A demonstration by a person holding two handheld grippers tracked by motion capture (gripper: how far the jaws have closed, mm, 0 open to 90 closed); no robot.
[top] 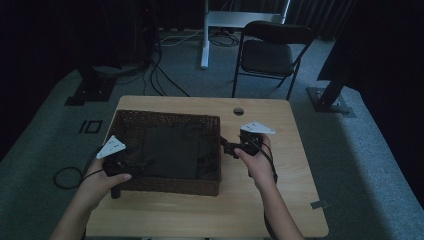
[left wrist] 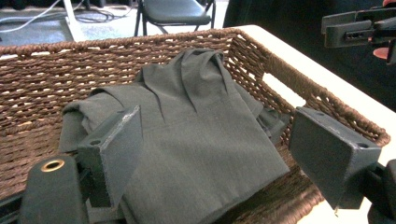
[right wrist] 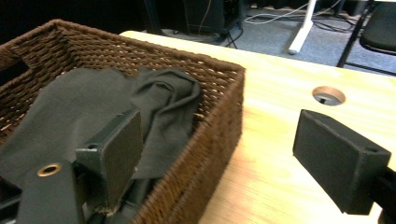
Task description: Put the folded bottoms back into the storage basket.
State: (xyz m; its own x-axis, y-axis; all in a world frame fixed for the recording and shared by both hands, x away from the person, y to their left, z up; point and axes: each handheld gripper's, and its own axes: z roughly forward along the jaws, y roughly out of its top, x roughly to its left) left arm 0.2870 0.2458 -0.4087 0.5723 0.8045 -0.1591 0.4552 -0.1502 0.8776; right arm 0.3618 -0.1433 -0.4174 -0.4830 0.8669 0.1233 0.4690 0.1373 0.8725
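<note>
A brown wicker basket (top: 210, 150) stands on the left half of a light wooden table (top: 280, 200). A dark grey folded cloth (top: 172, 152) lies inside it, with one corner bunched up toward the far right wall (left wrist: 201, 58). My left gripper (top: 131, 164) comes in over the basket's left rim. In the left gripper view it (left wrist: 217, 126) stands open above the cloth (left wrist: 196, 140), with nothing pinched. My right gripper (top: 226, 146) is at the basket's right wall. It (right wrist: 219, 126) is open and straddles that wall (right wrist: 219, 140), one jaw over the cloth (right wrist: 79, 112) and the other over the table.
A round cable hole (top: 238, 111) sits in the table past the right gripper. Beyond the table, a black chair (top: 270, 52) and a white desk leg (top: 205, 35) stand on grey carpet. Cables trail on the floor at the left (top: 67, 177).
</note>
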